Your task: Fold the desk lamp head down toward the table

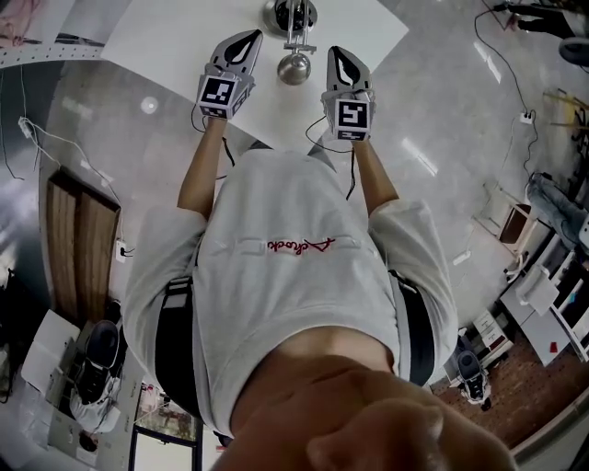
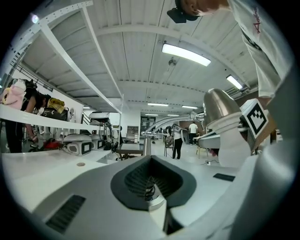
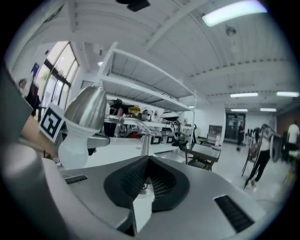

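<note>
The desk lamp stands at the far side of the white table [image 1: 156, 41]. Its round base [image 1: 276, 14] is at the back, and its silvery dome head [image 1: 294, 67] hangs between my two grippers. The left gripper [image 1: 248, 38] lies just left of the head, shut and empty. Just right of the head, the right gripper [image 1: 338, 52] is also shut and empty. In the left gripper view the lamp head [image 2: 220, 108] sits to the right of the shut gripper [image 2: 149, 158], and the lamp arm [image 2: 161, 124] curves behind. In the right gripper view the lamp head [image 3: 86, 108] is left of the shut gripper [image 3: 147, 160].
Cables [image 1: 37, 138] trail over the glossy floor to the left and right of the table. A wooden bench [image 1: 83, 248] stands on the left. Shelving with equipment [image 2: 79, 143] runs along the far wall, and people [image 2: 178, 140] stand in the room beyond.
</note>
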`<state>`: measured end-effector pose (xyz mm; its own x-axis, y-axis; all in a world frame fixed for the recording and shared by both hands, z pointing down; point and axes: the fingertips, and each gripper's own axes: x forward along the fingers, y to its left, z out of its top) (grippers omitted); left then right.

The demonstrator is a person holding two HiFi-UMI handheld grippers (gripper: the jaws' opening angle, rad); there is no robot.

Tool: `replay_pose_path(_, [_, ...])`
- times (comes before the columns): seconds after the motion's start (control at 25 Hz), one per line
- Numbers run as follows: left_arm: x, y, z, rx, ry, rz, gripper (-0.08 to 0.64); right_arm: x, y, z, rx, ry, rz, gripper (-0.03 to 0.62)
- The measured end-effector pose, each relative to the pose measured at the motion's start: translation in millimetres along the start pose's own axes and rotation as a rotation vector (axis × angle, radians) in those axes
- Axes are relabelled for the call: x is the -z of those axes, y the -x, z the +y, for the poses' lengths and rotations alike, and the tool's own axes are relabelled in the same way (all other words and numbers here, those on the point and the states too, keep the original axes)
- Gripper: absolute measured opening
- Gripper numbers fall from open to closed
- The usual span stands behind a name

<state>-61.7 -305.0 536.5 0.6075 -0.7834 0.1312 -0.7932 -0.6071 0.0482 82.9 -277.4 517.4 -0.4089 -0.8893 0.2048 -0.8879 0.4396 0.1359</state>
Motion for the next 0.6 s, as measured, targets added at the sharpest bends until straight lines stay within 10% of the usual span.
replay_pose_path(0.2, [-9, 18, -4, -0.011, 0.006, -0.028, 0.028, 1, 14, -8, 0.032, -0.31, -0.023, 0.02])
replay_pose_path(0.6, [-10, 39, -13, 0.044, 0.008, -0.015, 0.028, -1, 38, 8, 0.119, -0.321, -0.032, 0.02])
